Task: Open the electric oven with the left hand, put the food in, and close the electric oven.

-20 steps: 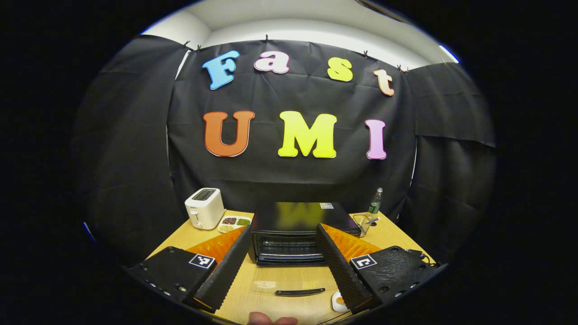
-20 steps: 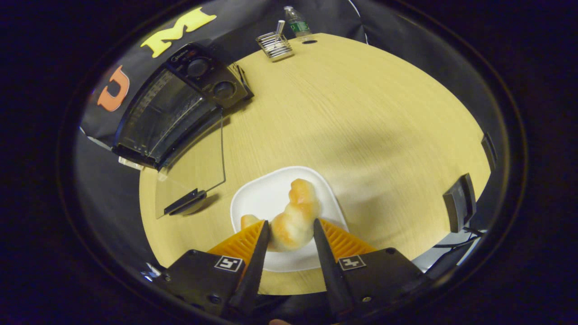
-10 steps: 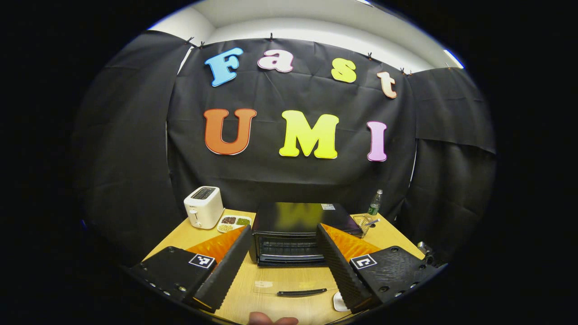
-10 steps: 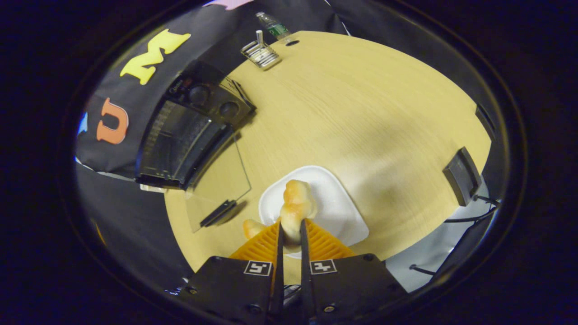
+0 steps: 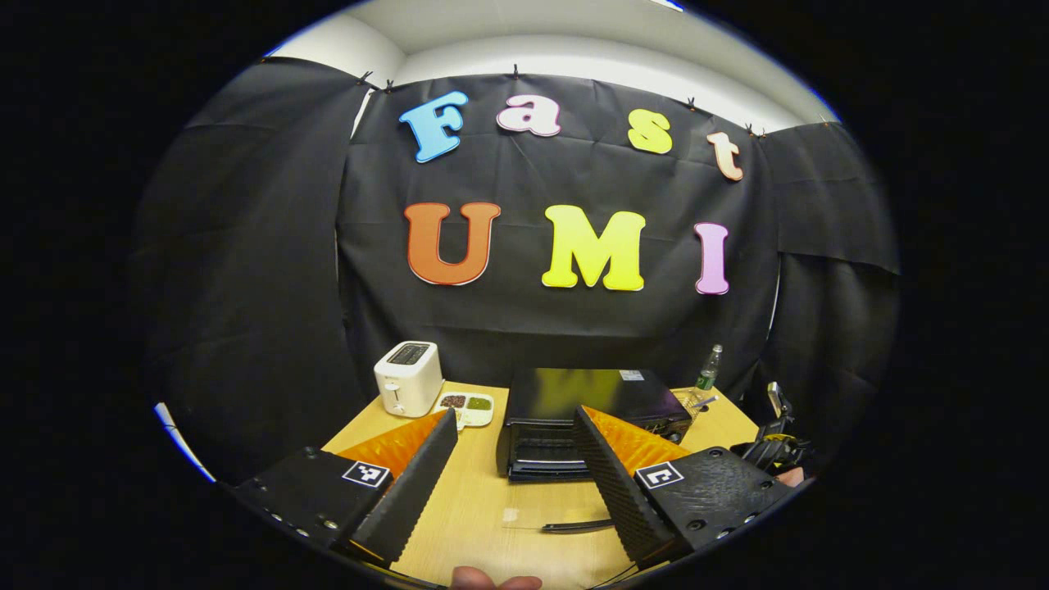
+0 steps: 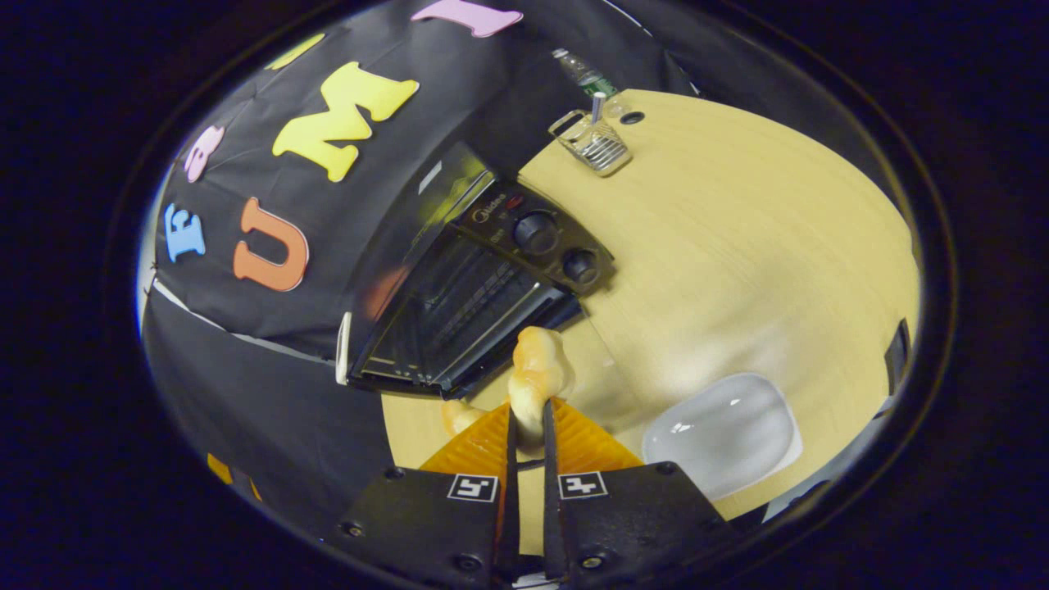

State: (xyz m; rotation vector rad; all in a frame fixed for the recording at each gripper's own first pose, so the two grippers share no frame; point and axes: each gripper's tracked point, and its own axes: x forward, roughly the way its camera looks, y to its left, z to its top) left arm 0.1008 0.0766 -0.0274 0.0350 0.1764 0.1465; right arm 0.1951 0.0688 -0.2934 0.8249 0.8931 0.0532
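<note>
Your right gripper (image 6: 526, 426) is clamped narrow on the croissant (image 6: 537, 377), both fingers pressing its lower-middle part. The croissant is off the white plate (image 6: 725, 434) and in the air, its long axis running up and away from the fingertips along the gripper's own line; one end points toward the open front of the electric oven (image 6: 459, 311), and the other curled end pokes out low on the left of the fingers. In the right gripper view the plate sits empty on the wooden surface (image 6: 737, 246), to the right of the gripper and well apart from the oven. The oven door (image 5: 557, 516) is down flat on the surface, its dark handle at the near edge in the left gripper view; the rack shows inside the mouth. Two knobs (image 6: 537, 232) sit on the control panel to the right of the opening. Your left gripper (image 5: 512, 471) is spread wide, holding nothing, up above the surface and facing the oven front (image 5: 549, 442). Behind the oven on the left stand a white toaster (image 5: 407, 377) and a small divided tray (image 5: 467, 406). At the far right corner are a wire rack (image 6: 592, 143) and a bottle (image 6: 582, 74).
</note>
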